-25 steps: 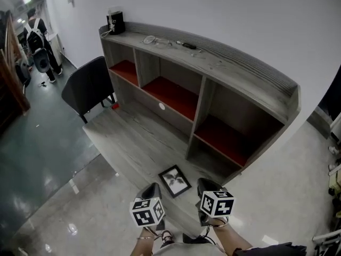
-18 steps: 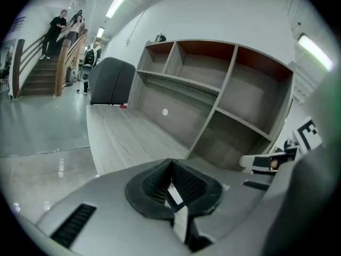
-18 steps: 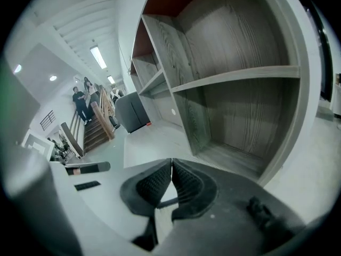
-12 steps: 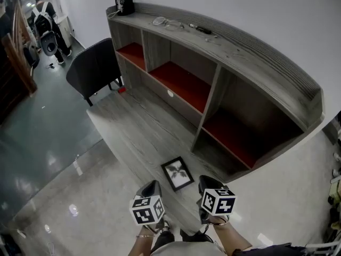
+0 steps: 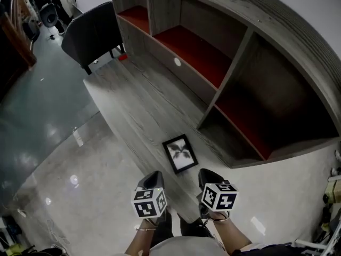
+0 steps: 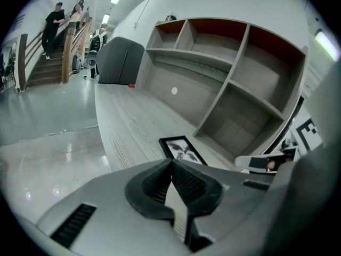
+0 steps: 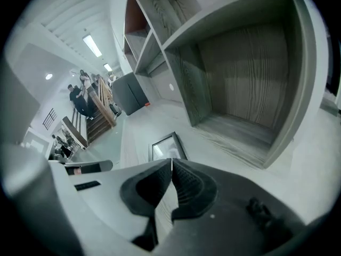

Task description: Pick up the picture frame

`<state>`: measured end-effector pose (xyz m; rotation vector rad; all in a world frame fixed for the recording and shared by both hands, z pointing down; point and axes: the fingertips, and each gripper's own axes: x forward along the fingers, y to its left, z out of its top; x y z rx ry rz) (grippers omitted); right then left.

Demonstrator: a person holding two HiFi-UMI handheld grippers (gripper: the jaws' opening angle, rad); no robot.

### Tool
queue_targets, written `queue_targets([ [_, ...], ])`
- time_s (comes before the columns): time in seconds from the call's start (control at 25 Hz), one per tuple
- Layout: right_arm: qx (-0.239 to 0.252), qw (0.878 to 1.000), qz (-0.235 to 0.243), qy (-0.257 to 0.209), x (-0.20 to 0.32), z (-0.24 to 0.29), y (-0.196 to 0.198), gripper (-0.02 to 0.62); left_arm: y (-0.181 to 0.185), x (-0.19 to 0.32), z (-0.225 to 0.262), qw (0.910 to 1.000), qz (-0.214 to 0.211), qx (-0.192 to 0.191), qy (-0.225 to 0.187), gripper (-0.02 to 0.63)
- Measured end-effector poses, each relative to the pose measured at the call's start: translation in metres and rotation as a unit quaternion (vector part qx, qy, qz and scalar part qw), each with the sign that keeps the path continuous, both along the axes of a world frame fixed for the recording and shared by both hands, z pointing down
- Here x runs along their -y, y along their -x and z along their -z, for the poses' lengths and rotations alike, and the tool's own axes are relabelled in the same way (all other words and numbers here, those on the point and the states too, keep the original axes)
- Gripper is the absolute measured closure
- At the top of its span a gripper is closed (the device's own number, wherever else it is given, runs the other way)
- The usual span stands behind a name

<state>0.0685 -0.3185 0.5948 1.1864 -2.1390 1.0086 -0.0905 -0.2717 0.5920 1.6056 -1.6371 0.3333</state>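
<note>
A small black picture frame with a dark leaf print lies flat on the grey wooden platform, in front of the shelf unit's right end. It also shows in the left gripper view as the frame and in the right gripper view as the frame. My left gripper hovers just short of it, jaws shut and empty. My right gripper hangs beside it, equally shut and empty. Both point down toward the frame, apart from it.
A grey wooden shelf unit with red-lined compartments stands behind the frame. A dark chair sits at the platform's far left. Glossy floor lies left of the platform edge. People stand by a staircase far off.
Both grippers have sunk toward the floor and the view has tilted further down. The frame now lies closer ahead of the jaws. Jaws stayed shut.
</note>
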Motion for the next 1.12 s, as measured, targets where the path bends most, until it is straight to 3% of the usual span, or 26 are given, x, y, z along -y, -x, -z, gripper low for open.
queue_targets([
  [0.36,-0.001,0.999,0.015,0.041,-0.010,-0.049,0.007,0.563,0.002,-0.015,-0.049,0.9991,0.014,-0.003,0.041,0.592],
  [0.88,-0.011,0.999,0.018,0.037,0.016,-0.055,0.008,0.563,0.026,0.006,-0.051,0.9988,0.036,-0.001,0.032,0.592],
  [1.12,-0.015,0.999,0.044,0.028,0.037,-0.054,0.015,0.563,0.031,0.009,-0.053,0.9982,0.051,-0.008,0.031,0.592],
])
